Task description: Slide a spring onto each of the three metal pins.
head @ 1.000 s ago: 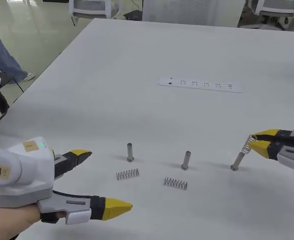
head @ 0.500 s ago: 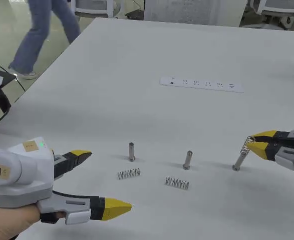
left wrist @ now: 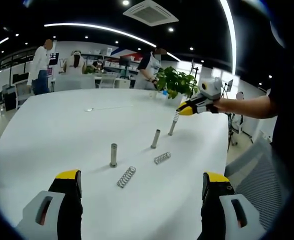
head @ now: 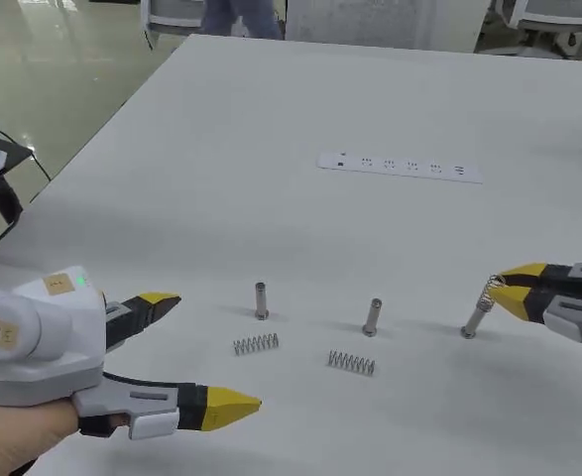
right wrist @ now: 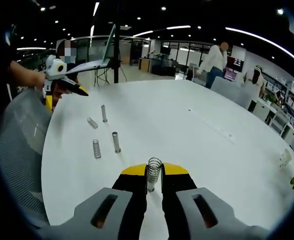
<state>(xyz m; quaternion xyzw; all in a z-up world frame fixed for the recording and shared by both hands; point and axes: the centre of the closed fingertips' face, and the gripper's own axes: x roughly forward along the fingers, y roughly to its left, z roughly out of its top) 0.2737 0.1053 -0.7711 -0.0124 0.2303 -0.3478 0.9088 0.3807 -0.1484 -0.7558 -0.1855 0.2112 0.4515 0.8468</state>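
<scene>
The right gripper [head: 500, 287] has its yellow-tipped jaws clamped on a small coiled steel spring [head: 488, 291], held tilted at the top of the rightmost short grey metal pin [head: 474, 321], which stands at 3 o'clock from the middle metal pin [head: 372, 317]. In the right gripper view the spring's open end [right wrist: 154, 168] sits over the pin's tip. The left gripper [head: 216, 350] hovers with its jaws wide apart and nothing between them, at 8 o'clock from the leftmost metal pin [head: 261, 300]. Two loose steel springs lie flat on the white table [head: 271, 178]: one [head: 255, 344] at 6 o'clock from the leftmost pin, the other [head: 351, 363] at 7 o'clock from the middle pin. The likely trouble is the tilt. Pushed down at this angle, the coil could catch on the pin's edge and buckle or spring out of the jaws, or the free-standing pin could be tipped over. Compared with a second ago, the right gripper sits slightly lower against the pin and less of the spring shows above it; the left gripper has barely shifted.
</scene>
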